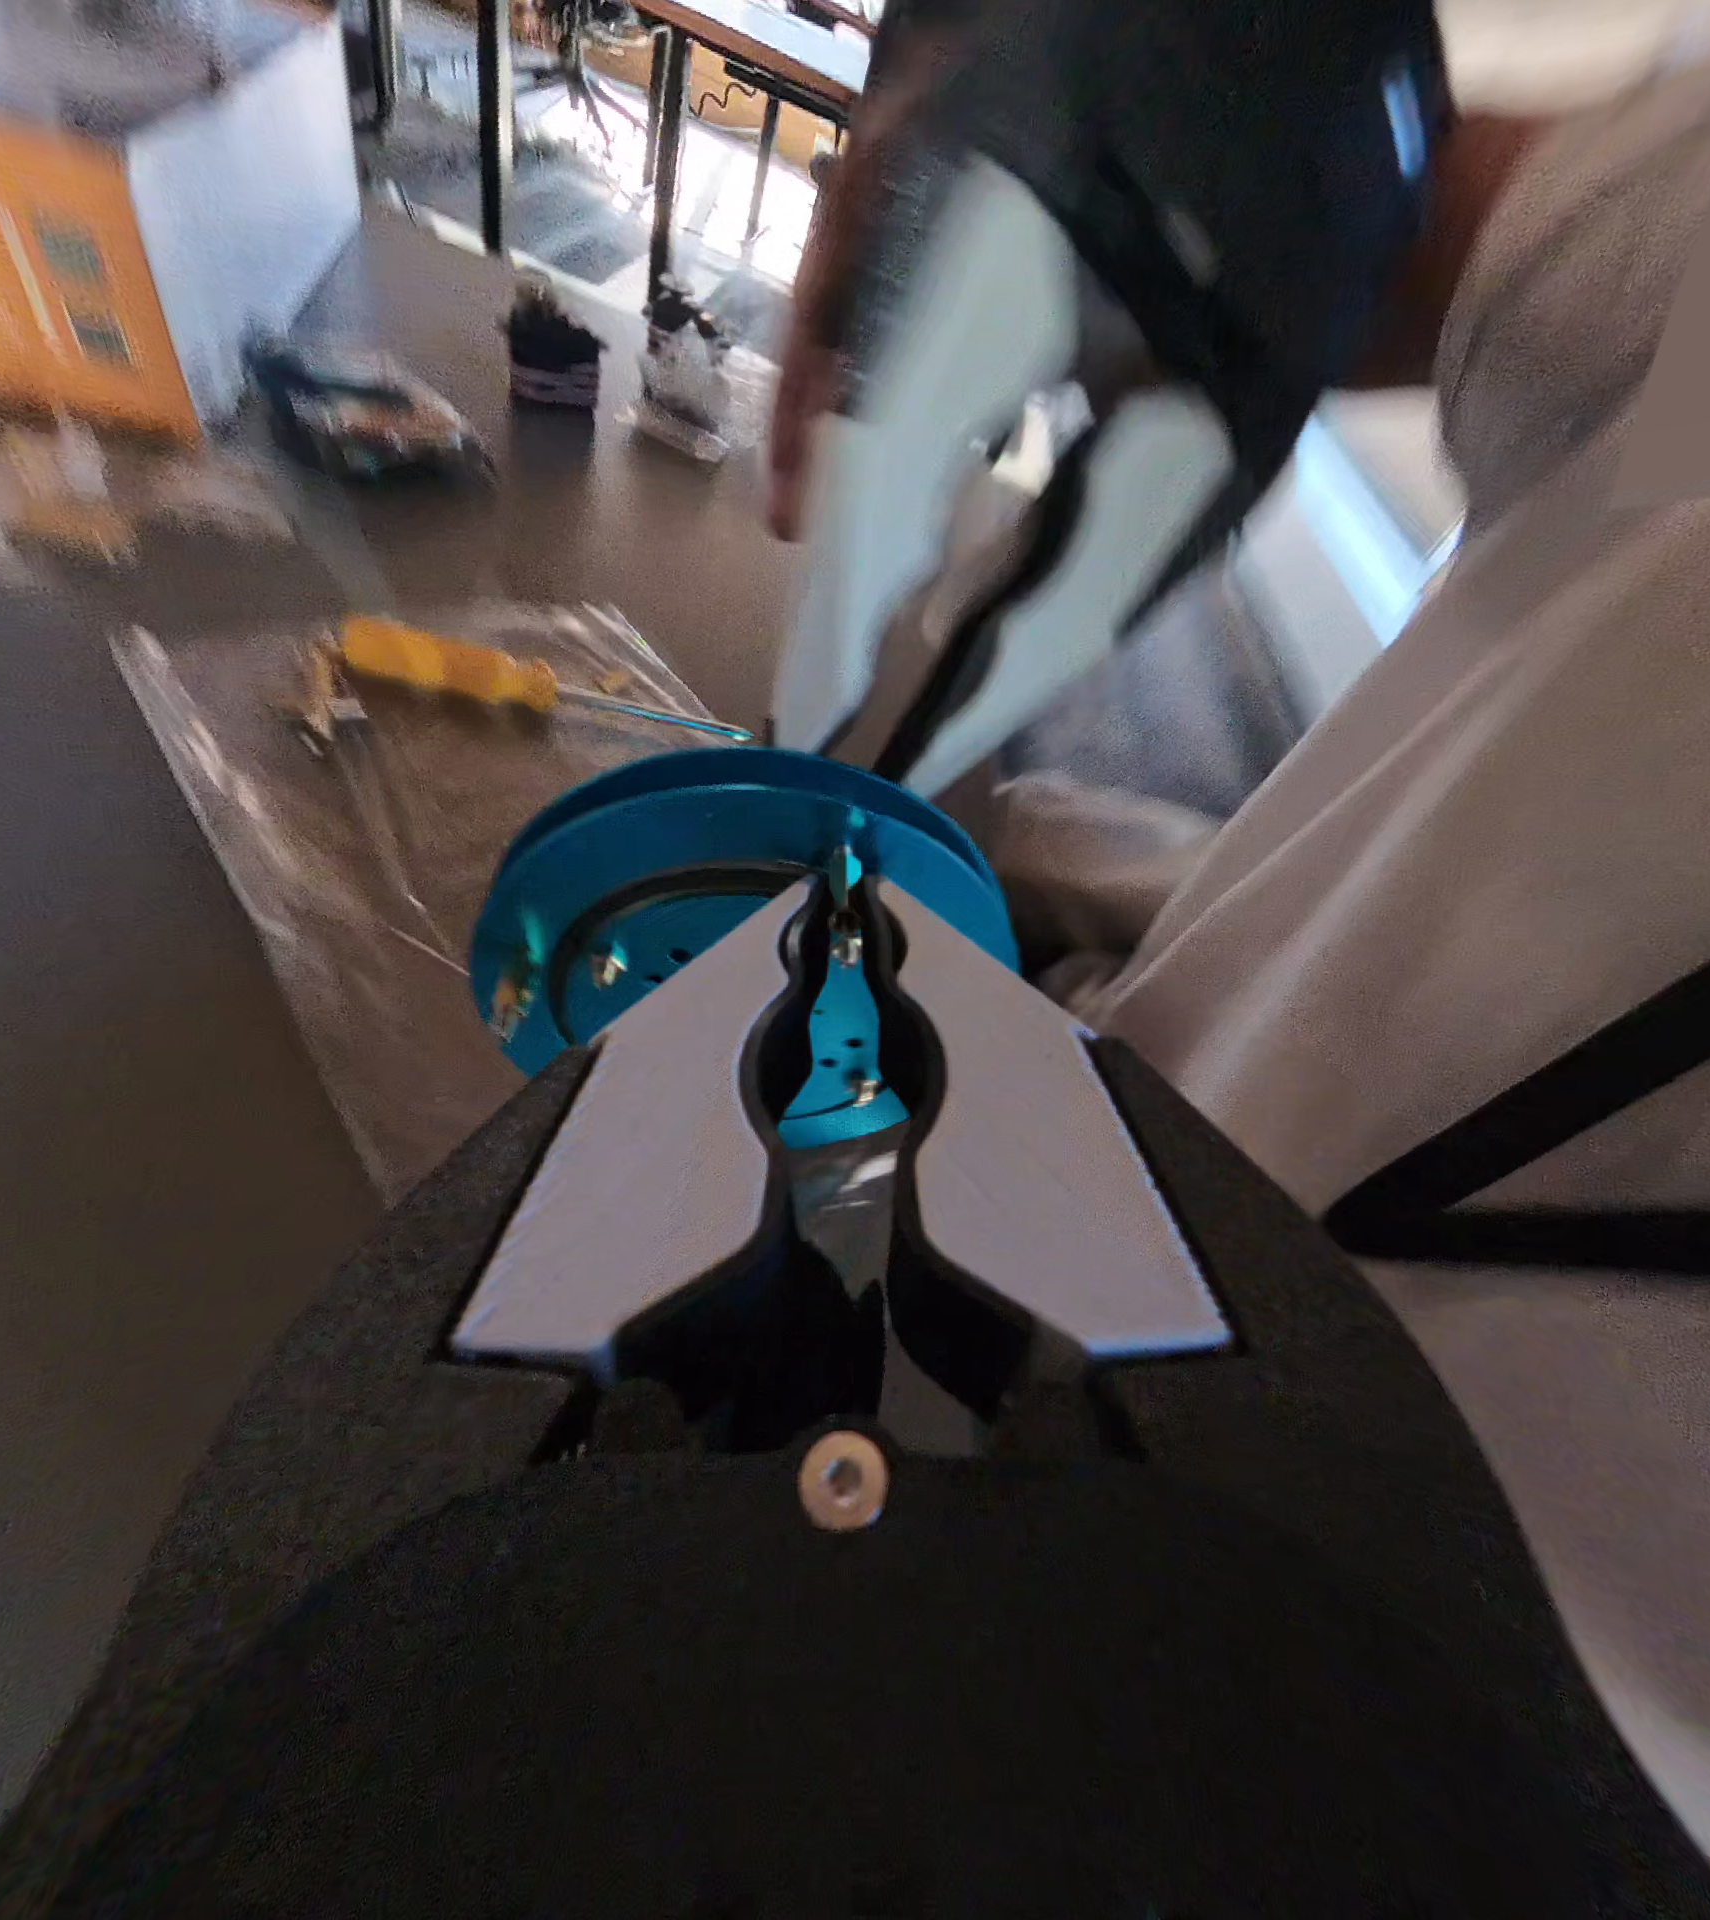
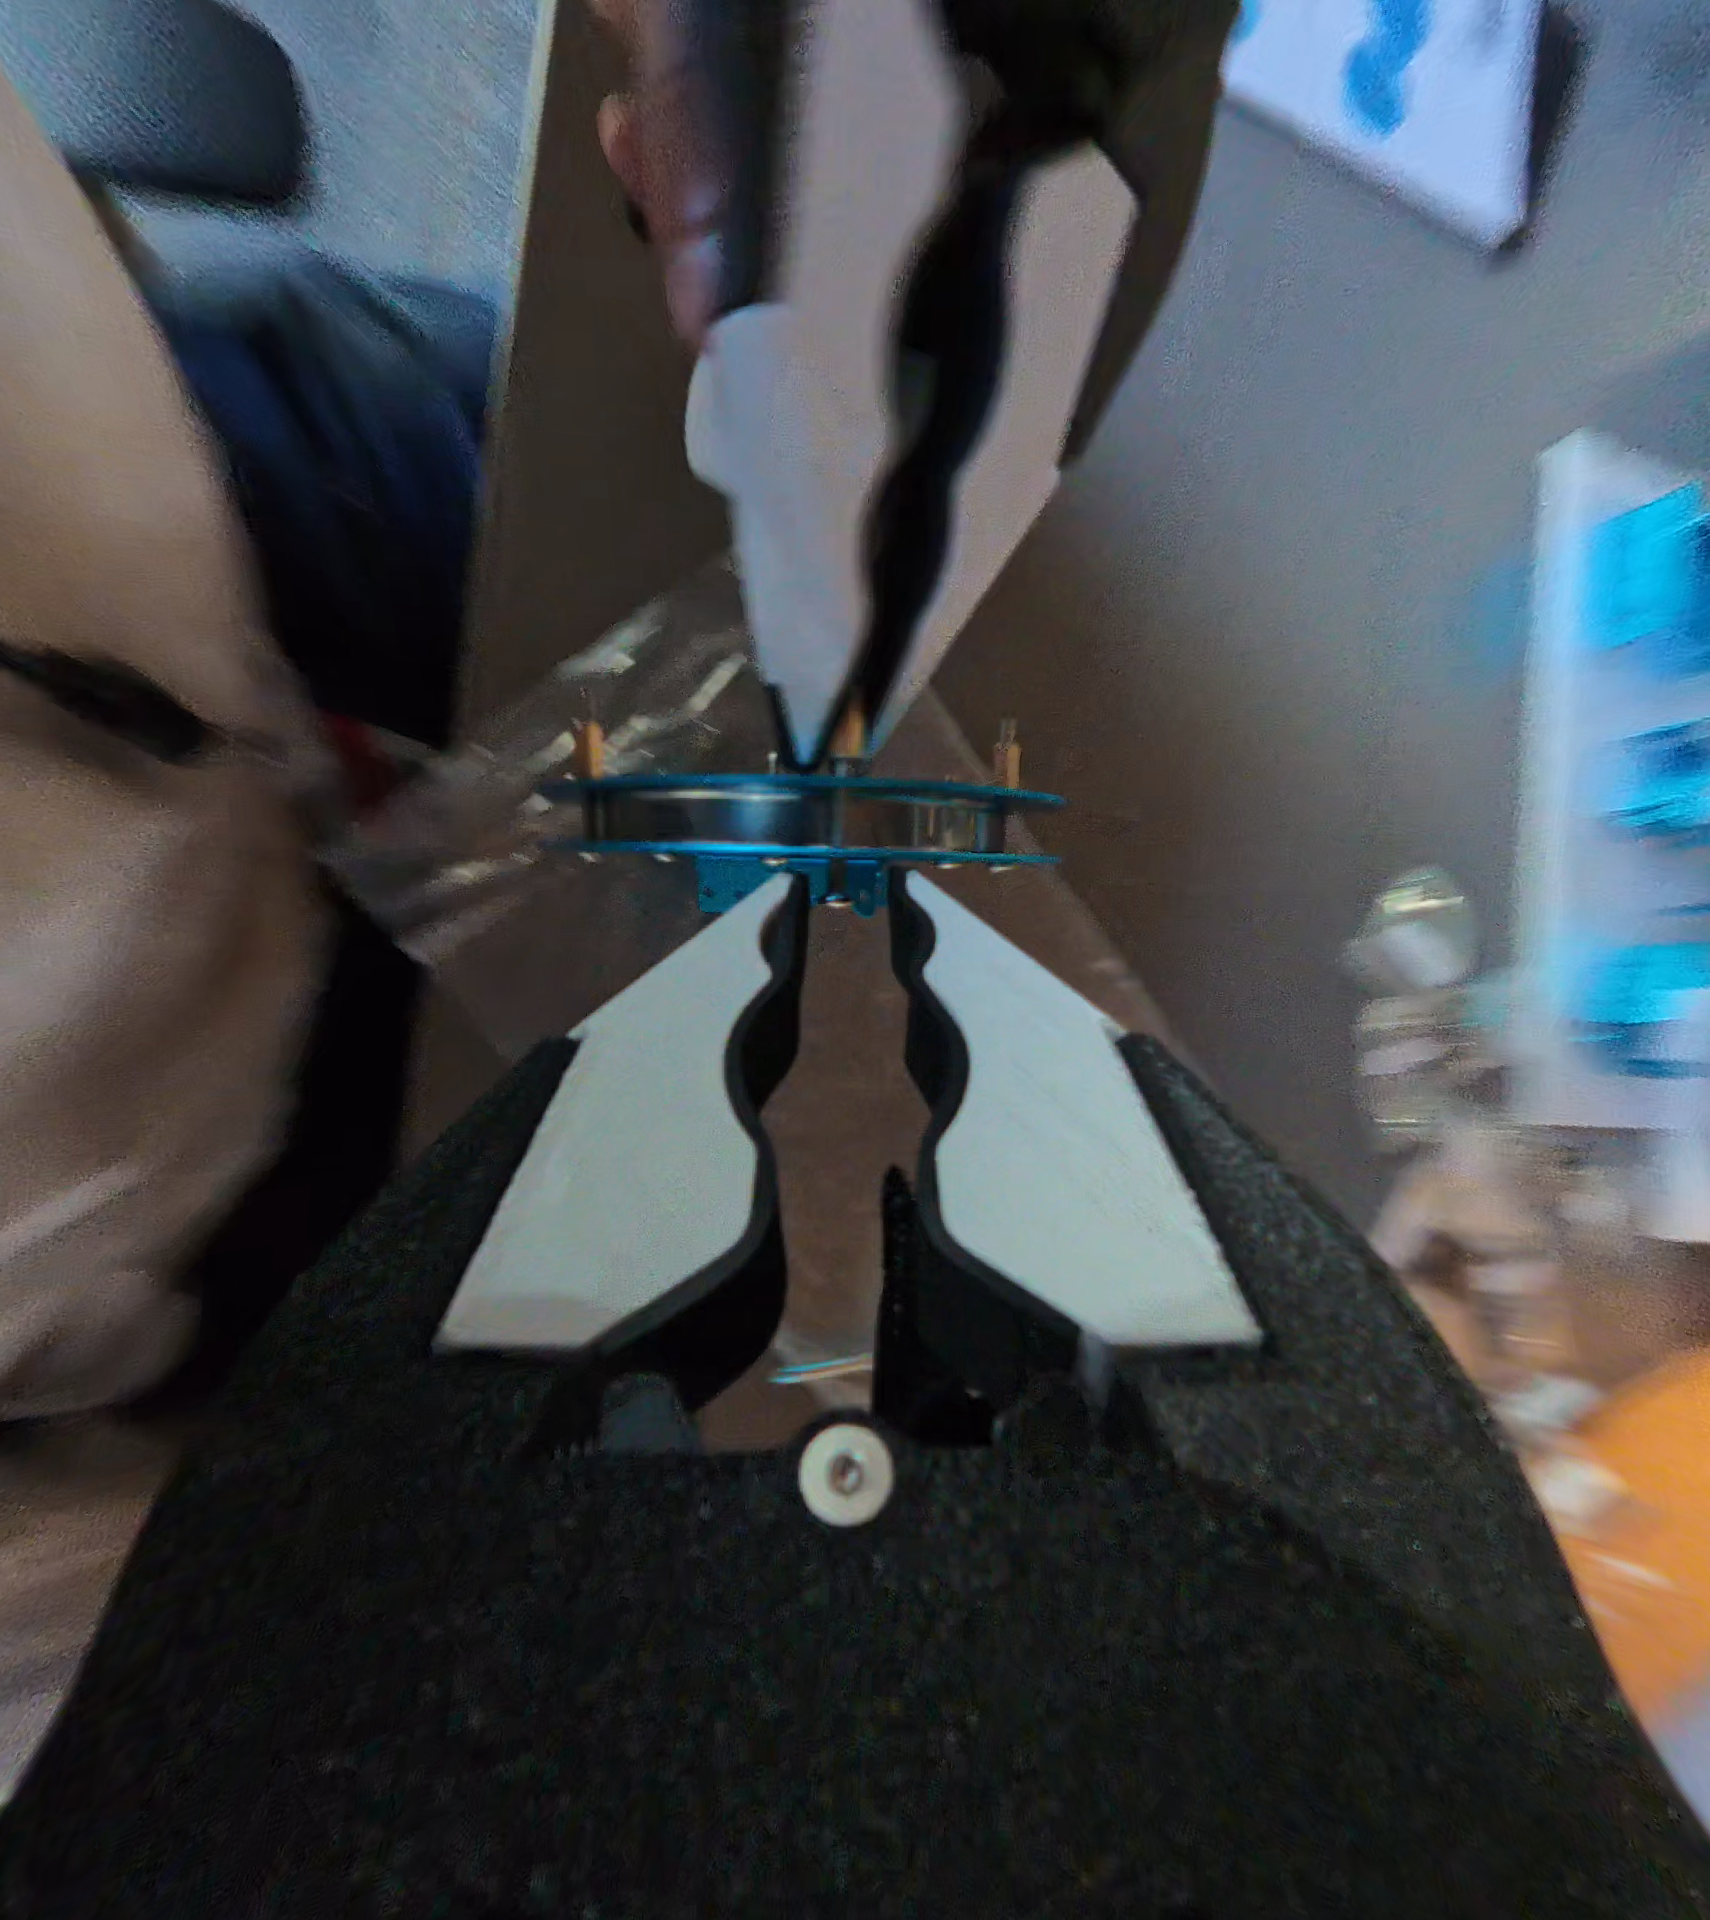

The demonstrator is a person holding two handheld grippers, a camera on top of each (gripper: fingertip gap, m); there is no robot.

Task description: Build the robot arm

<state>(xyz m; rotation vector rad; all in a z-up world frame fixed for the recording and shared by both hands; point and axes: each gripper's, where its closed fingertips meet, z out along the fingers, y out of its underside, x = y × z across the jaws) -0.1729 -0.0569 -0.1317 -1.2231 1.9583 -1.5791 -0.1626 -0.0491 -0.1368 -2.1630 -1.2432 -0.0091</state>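
While both grippers meet on the blue double-disc assembly (image 1: 726, 831), the left gripper (image 1: 838, 894) pinches a small metal standoff at the disc's rim, fingers nearly closed. From 12 o'clock the right gripper (image 2: 843, 894) grips a small blue bracket under the lower disc. A yellow-handled screwdriver (image 1: 446, 665) lies on clear plastic sheeting (image 1: 311, 862) at 10 o'clock.
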